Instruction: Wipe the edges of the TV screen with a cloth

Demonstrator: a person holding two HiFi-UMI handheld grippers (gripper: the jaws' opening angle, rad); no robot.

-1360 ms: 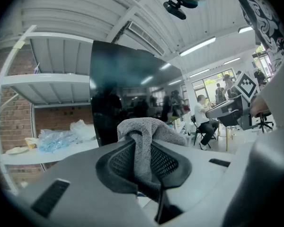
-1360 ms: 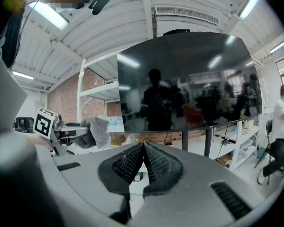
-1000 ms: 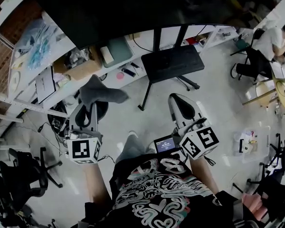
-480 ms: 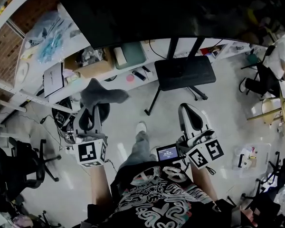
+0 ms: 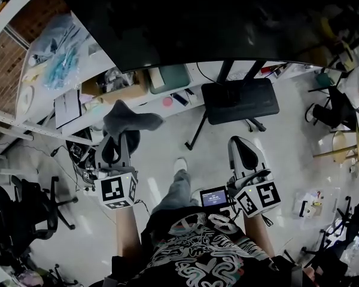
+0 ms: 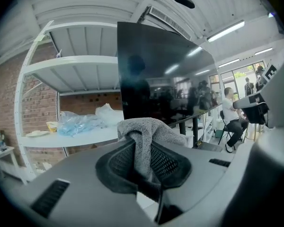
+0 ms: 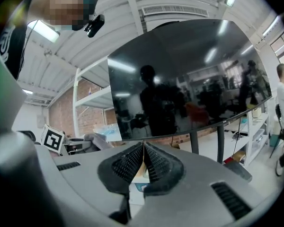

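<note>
- Below the TV screen (image 5: 215, 17) the cloth (image 5: 131, 119) hangs apart from the glass, pinched in the left claw (image 5: 115, 141); no wiping looks begun.
- Right claw (image 5: 246, 154) is clenched on nothing, near the person's waist.
- Every edge seems left to do; the bottom edge runs close over a cluttered shelf (image 5: 194, 78) and the stand (image 5: 239, 100), so room there looks tight.
</note>
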